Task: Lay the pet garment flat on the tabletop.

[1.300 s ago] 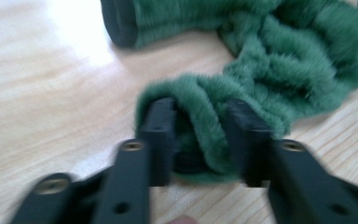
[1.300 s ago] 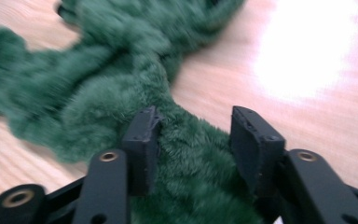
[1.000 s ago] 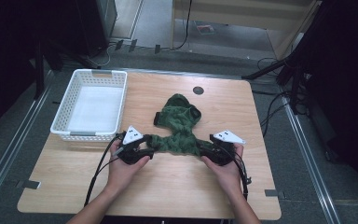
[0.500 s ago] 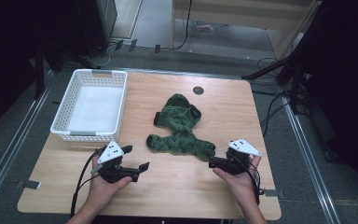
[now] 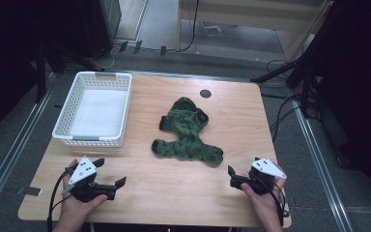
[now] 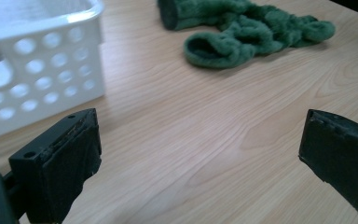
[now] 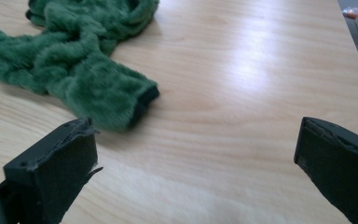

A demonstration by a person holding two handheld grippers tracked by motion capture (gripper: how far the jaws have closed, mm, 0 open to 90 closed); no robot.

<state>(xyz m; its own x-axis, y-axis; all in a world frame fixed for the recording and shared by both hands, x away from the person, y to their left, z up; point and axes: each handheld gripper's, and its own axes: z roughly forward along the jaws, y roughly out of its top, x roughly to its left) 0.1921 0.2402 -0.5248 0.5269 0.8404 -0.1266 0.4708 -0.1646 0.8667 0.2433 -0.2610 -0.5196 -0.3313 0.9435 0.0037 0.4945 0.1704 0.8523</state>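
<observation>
On the worktop, from left to right: white basket; left tongs, jaws just opened wide, nothing between them; green fleece garment, crumpled at the centre, apart from both tongs; right tongs, jaws likewise just opened, nothing held, just beside a sleeve cuff.

Overhead view; two low tabletop close-ups

One green fleece garment is counted on the one wooden counter, and one white perforated basket is counted beside it. Two grippers are counted, a left gripper and a right gripper, each with two black fingers. One dark round grommet is counted in the counter.
</observation>
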